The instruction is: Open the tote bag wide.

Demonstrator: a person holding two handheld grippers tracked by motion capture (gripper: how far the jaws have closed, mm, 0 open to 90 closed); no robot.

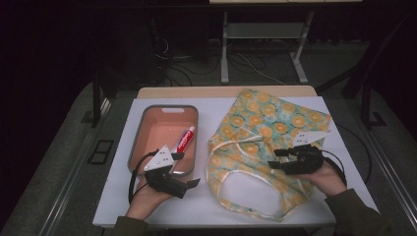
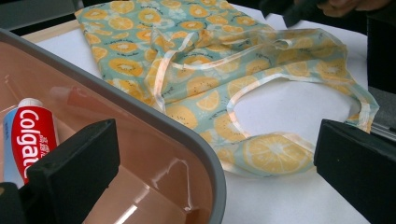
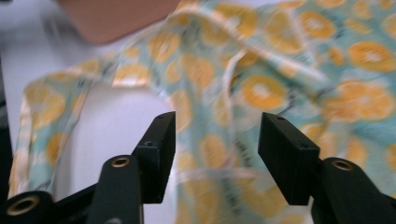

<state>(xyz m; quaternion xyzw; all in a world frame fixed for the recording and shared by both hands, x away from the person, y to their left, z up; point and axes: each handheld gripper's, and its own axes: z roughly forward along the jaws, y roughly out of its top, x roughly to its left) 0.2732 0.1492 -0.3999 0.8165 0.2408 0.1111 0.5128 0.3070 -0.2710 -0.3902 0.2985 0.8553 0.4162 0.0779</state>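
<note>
A bag (image 1: 265, 132) with orange-slice print lies flat on the white table (image 1: 123, 196), its handles toward the person. The right gripper (image 1: 287, 158) hovers over the bag's near part, its jaws apart and holding nothing. The left gripper (image 1: 184, 169), jaws wide apart and empty, is at the near rim of the tub (image 1: 162, 109), where a toothpaste tube (image 1: 185, 139) lies.

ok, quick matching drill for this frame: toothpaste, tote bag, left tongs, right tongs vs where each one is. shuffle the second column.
Things:
1. toothpaste tube
2. fruit-print tote bag
3. left tongs
4. right tongs

Places:
A. open, over the bag's fabric
B. lying inside the pink tray
C. open, at the tray's near rim
D. spread flat on the white tabletop, right of the tray

Pairs: 1-B, 2-D, 3-C, 4-A
</note>
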